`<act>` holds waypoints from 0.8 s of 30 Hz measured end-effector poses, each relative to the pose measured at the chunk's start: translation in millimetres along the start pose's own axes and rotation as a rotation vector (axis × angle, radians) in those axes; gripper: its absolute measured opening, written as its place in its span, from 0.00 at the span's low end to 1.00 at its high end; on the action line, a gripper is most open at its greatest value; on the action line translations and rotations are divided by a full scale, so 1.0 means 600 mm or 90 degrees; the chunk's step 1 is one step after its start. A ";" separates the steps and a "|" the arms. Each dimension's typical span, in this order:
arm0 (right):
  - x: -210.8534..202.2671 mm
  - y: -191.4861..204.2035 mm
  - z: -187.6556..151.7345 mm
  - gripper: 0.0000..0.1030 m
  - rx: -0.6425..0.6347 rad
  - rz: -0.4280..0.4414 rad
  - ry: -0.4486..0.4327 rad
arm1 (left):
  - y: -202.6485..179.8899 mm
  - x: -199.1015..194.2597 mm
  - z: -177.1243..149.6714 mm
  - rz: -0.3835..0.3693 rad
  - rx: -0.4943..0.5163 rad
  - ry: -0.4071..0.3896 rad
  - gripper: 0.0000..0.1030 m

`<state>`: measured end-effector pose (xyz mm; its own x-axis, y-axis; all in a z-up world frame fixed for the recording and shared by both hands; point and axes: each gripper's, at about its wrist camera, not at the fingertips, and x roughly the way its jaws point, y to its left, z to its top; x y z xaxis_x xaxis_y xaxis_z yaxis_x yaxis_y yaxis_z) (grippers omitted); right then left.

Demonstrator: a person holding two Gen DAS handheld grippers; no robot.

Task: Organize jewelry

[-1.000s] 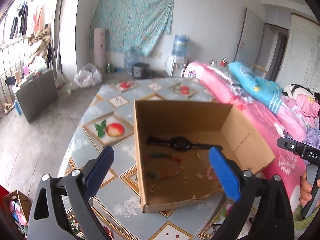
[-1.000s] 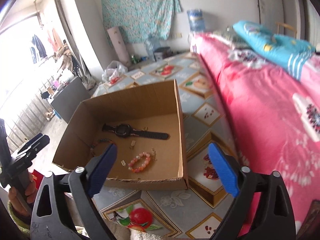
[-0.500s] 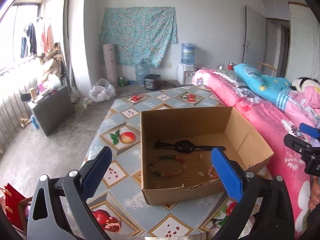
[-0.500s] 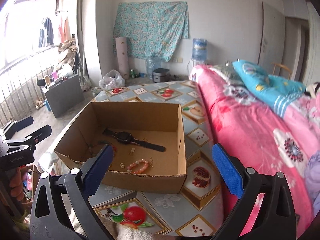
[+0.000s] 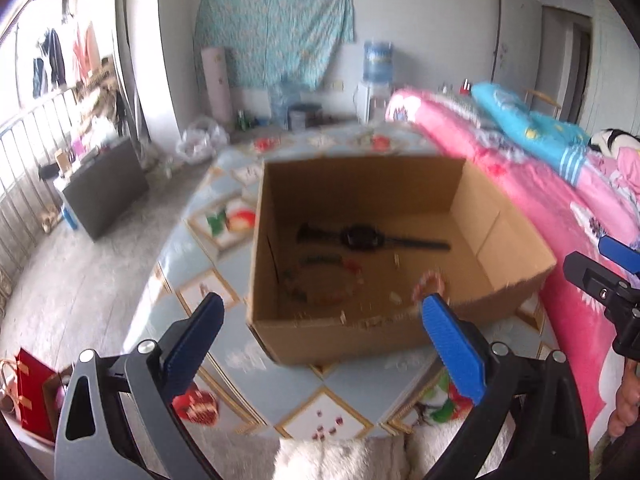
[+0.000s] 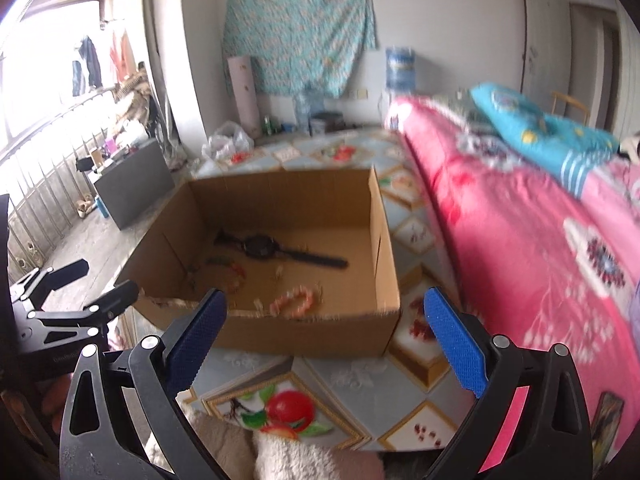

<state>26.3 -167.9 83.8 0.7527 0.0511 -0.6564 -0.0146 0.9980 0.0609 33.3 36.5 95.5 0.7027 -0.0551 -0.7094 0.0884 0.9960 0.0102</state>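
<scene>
Jewelry lies loose on the floor of an open cardboard box (image 5: pixel 362 332) that stands on the bench (image 5: pixel 332 404), a round top covered in a fruit-patterned cloth. A black wristwatch (image 5: pixel 362 238) stretches flat across the far part of the box floor. Nearer and to the left of it curls a bracelet of dark green and reddish beads (image 5: pixel 320 280), and near the right of the near wall sits a small pink bead bracelet (image 6: pixel 294 301). A few tiny pale pieces are scattered among them, possibly earrings or clasps; motion blur makes them too soft to name.

The left gripper (image 5: pixel 320 340) hovers in front of the box's near wall, jaws spread wide with nothing between them, its blue pads (image 5: pixel 452 356) apart on either side of the box front. The right gripper (image 6: pixel 324 340) hangs just near of the box as well, toward its right half, jaws likewise wide apart and holding nothing. Each gripper shows at the edge of the other's view: the right one at the far right of the left wrist view, the left one at the left edge of the right wrist view.

A bed with a pink floral cover (image 6: pixel 520 240) runs along the right of the bench, with a blue pillow (image 6: pixel 540 136) at its far end
</scene>
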 end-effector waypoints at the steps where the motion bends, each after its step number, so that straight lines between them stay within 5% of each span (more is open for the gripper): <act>1: 0.006 -0.001 -0.005 0.92 0.004 -0.001 0.013 | -0.003 0.008 -0.005 -0.004 -0.003 0.018 0.95; 9: 0.066 -0.009 -0.045 0.92 0.048 0.017 0.122 | -0.027 0.064 -0.037 0.008 -0.021 0.127 0.95; 24: 0.100 0.019 -0.041 0.92 0.014 -0.003 0.166 | -0.026 0.094 -0.027 0.006 -0.022 0.157 0.94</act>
<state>55.2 -152.8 26.8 0.5573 0.0566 -0.8284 0.0054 0.9974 0.0718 60.4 19.2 44.0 0.5095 -0.0312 -0.8599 0.0553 0.9985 -0.0035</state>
